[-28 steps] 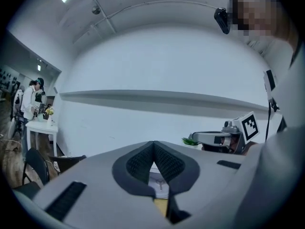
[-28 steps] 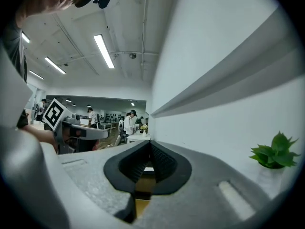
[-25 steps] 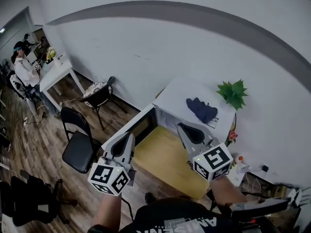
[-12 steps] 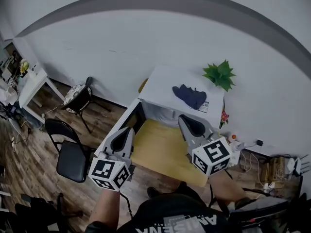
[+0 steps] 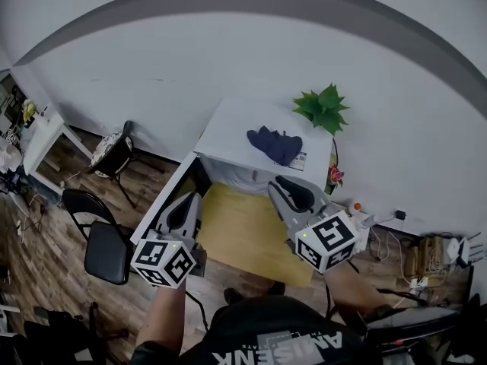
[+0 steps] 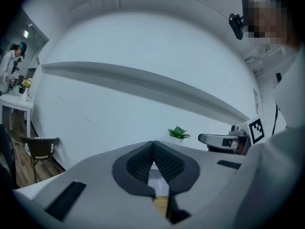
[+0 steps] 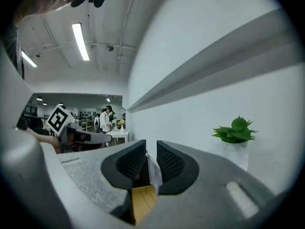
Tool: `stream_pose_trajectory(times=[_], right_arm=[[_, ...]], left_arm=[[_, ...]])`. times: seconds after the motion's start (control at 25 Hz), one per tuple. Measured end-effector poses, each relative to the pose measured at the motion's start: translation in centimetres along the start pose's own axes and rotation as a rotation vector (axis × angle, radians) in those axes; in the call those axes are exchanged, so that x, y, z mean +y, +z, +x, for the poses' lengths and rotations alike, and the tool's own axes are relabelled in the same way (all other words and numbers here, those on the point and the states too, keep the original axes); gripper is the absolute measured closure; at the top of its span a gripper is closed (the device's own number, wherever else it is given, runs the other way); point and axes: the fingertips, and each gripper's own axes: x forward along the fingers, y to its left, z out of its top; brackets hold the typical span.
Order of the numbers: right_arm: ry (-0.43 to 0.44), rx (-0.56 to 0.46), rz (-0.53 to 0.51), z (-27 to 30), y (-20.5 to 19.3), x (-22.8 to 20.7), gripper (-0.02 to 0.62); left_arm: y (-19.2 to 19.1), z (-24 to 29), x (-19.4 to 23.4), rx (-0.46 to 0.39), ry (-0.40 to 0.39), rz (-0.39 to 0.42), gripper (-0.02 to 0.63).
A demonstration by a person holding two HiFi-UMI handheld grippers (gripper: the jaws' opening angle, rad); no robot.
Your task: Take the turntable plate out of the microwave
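A white microwave (image 5: 228, 131) stands against the wall, its door (image 5: 163, 196) swung open to the left. The cavity is in shadow and I cannot see the turntable plate. Both grippers hover over the wooden tabletop (image 5: 243, 230) in front of the opening, pointing at it. My left gripper (image 5: 190, 198) is at the door side; its pads (image 6: 143, 161) meet, shut on nothing. My right gripper (image 5: 280, 182) is at the opening's right side. The right gripper (image 7: 151, 147) has its jaws opening, a narrow gap between them, with nothing held.
A dark cloth (image 5: 275, 144) and a potted plant (image 5: 322, 106) sit on top of the microwave. Black chairs (image 5: 103, 238) stand on the wood floor to the left, with a white table (image 5: 42, 139) beyond. Cables (image 5: 396, 242) lie at the right by the wall.
Both grippers have come down and forward toward the microwave's front. The head view has swung, so the microwave and plant sit further left in the picture.
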Motion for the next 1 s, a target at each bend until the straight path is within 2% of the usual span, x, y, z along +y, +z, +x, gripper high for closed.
stream_pose_trajectory(times=[0.2, 0.4, 0.44, 0.68, 0.84, 1.0], right_arm=[[0.015, 0.013, 0.064, -0.8, -2.2, -2.1, 0.505], [0.028, 0.000, 0.208, -0.6, -4.2, -2.6, 0.477], [0.022, 0.003, 0.239, -0.3, -4.8, -2.7, 0.471], [-0.070, 0.024, 0.483, 1.6, -10.1, -3.4, 0.428], [-0.132, 0.017, 0.598, 2.9, -13.3, -4.2, 0.413], [-0.180, 0.039, 0.711, 4.2, -17.1, -4.3, 0.387]], left_arm=[[-2.3, 1.4, -1.4, 0.024, -0.015, -0.016, 0.604], [-4.9, 2.8, -0.9, 0.072, -0.038, -0.072, 0.602], [-5.3, 3.2, -0.6, 0.080, -0.055, -0.088, 0.571], [-8.4, 5.3, 2.4, 0.134, -0.132, -0.227, 0.472], [-10.8, 7.0, 4.4, 0.173, -0.172, -0.324, 0.412], [-13.7, 8.6, 5.4, 0.232, -0.185, -0.364, 0.410]])
